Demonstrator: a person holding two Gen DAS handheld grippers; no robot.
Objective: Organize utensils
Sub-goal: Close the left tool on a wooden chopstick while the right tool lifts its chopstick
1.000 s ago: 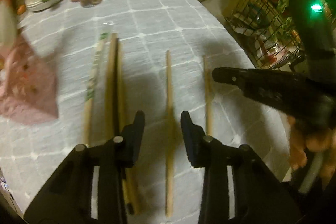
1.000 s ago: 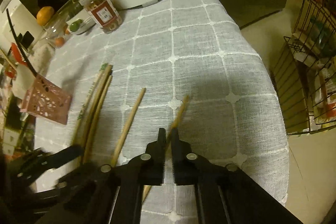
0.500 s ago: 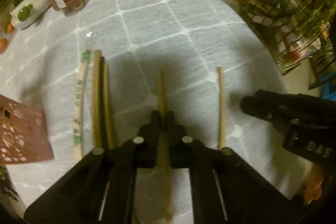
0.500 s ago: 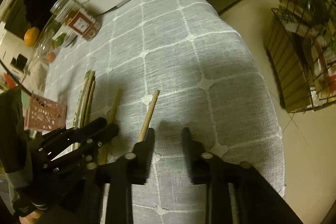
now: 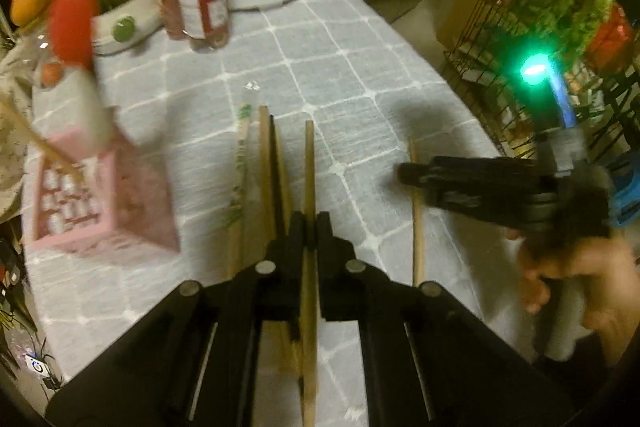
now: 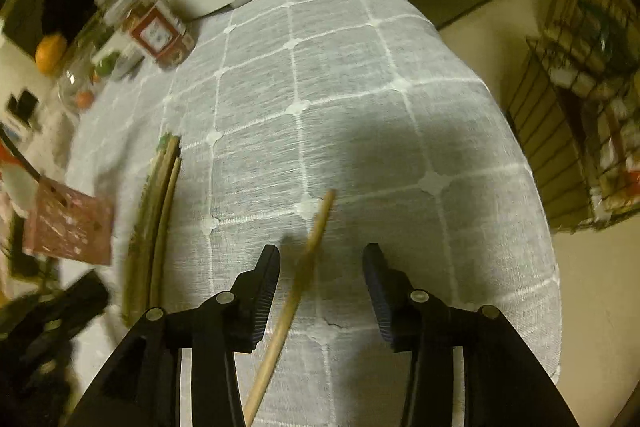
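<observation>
Wooden chopstick (image 5: 309, 163), pale and slim, is pinched between the fingers of the left gripper (image 5: 309, 227), just beside a bundle of chopsticks (image 5: 266, 163) on the grey checked table (image 5: 352, 67). It could twist or slip, being held mid-length. The right gripper (image 6: 320, 267) is spread wide around a second chopstick (image 6: 316, 231) lying alone. A pink basket (image 5: 100, 203) stands left.

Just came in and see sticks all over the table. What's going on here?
A person is sorting chopsticks on a grey checked tablecloth. The left claw is shut on one wooden chopstick. The right claw is open, straddling another chopstick that lies on the cloth. A bundle of chopsticks lies beside a pink basket.
</observation>
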